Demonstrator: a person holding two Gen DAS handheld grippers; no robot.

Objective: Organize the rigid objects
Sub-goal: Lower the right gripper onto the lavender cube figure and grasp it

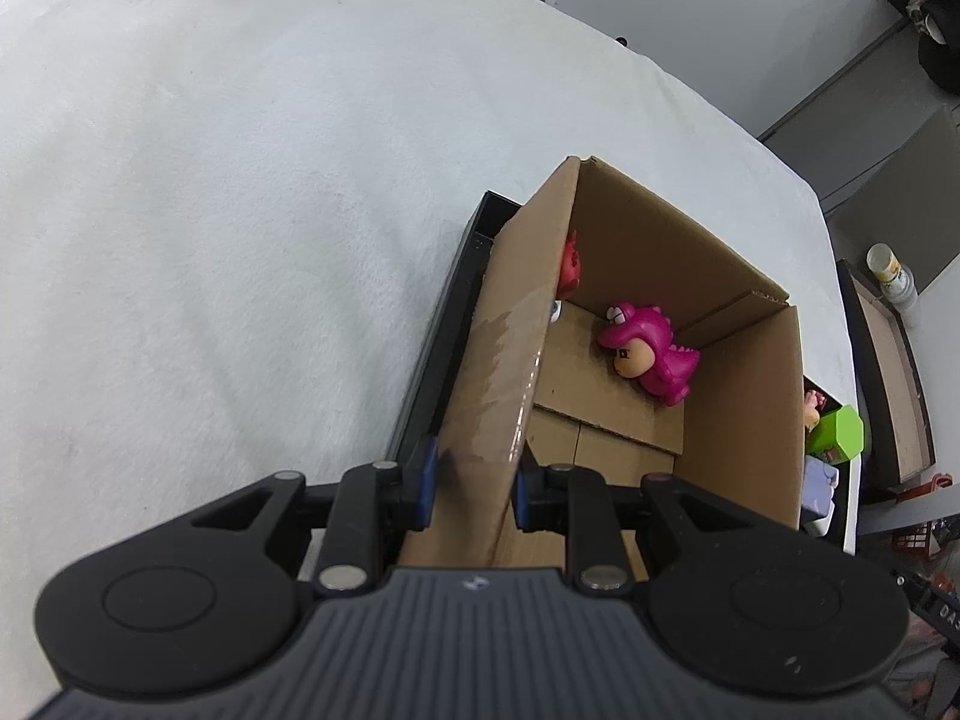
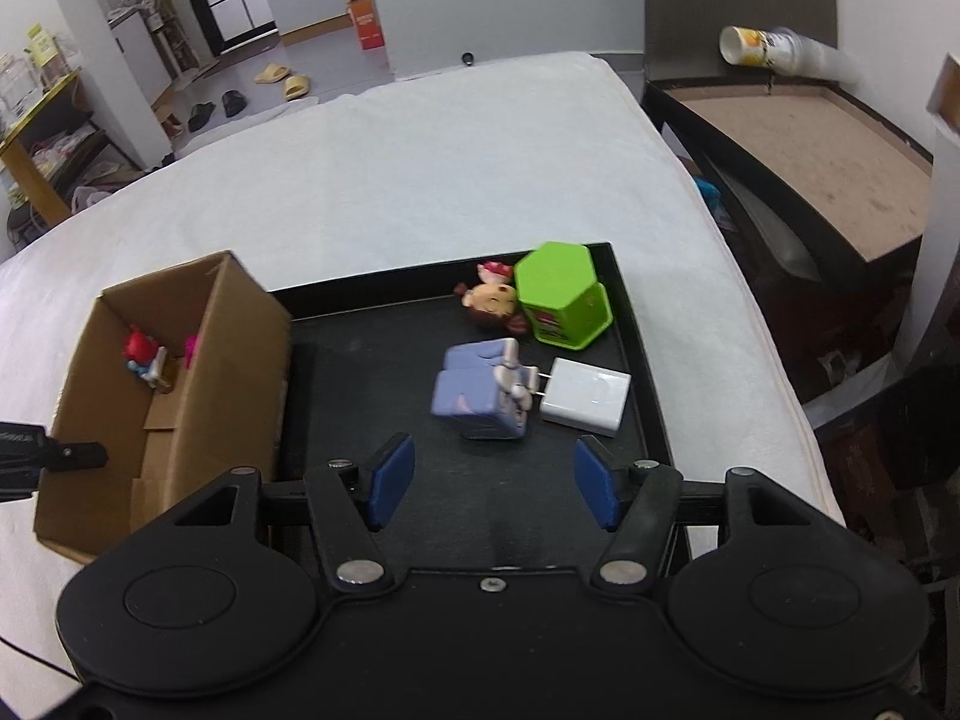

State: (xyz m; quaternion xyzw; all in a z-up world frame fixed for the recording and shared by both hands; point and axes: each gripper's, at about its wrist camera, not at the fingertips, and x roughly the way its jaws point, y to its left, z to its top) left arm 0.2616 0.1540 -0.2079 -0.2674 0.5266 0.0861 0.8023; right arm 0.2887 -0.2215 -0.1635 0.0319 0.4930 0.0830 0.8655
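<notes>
A cardboard box (image 1: 744, 420) stands on a black tray (image 2: 360, 360) on a white-covered table. My left gripper (image 1: 474, 489) is shut on the box's left wall (image 1: 498, 372). Inside the box lie a pink dinosuar toy (image 1: 651, 351) and a red toy (image 1: 570, 267); both also show in the right wrist view, the red toy (image 2: 141, 351) more fully. My right gripper (image 2: 492, 480) is open and empty above the tray, just short of a lilac figurine (image 2: 477, 390). Beside it lie a white charger (image 2: 588, 396), a green hexagonal box (image 2: 561, 300) and a small doll (image 2: 492, 297).
The white cloth (image 2: 420, 168) covers the table around the tray. A dark side table with a brown top (image 2: 810, 144) stands to the right, with a tipped paper cup (image 2: 756, 48) on it. Shoes and furniture lie on the floor beyond.
</notes>
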